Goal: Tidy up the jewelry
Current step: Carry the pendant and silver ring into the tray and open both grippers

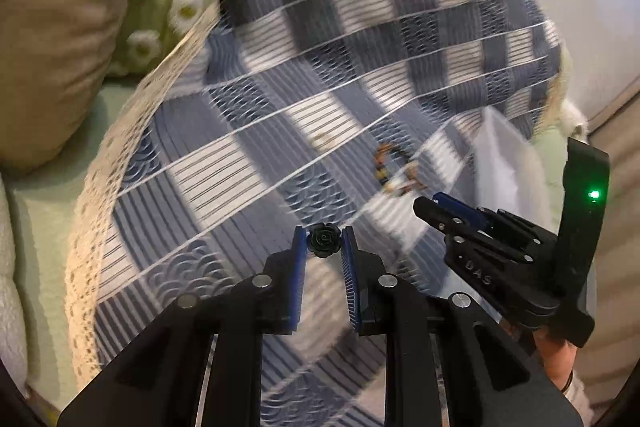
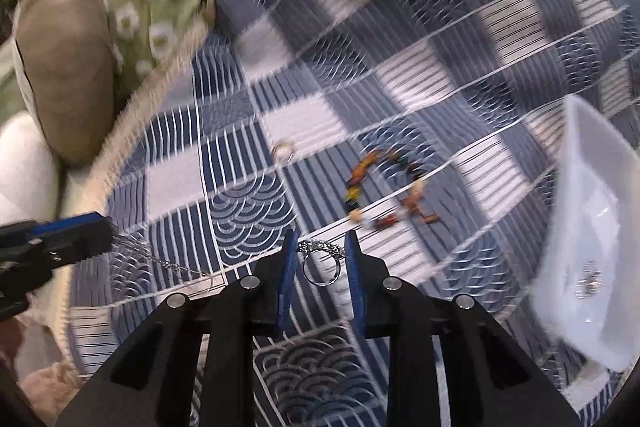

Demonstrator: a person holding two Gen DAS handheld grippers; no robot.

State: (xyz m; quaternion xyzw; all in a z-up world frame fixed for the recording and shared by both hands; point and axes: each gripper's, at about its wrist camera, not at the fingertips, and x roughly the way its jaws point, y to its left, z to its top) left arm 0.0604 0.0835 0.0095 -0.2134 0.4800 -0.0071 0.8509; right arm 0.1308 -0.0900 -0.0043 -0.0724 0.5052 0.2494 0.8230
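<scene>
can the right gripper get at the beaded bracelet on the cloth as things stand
Probably not yet. The right gripper is shut on a silver ring, so its jaws are taken. The beaded bracelet lies uncovered just ahead on the checked cloth.

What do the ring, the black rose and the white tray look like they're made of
Ring: looks like polished silver-toned metal, bright glints on the band and a sparkly top.
Black rose: matte, moulded petals, probably resin or plastic.
White tray: smooth and glossy with soft reflections; glazed ceramic or plastic, blur leaves it open.
</scene>
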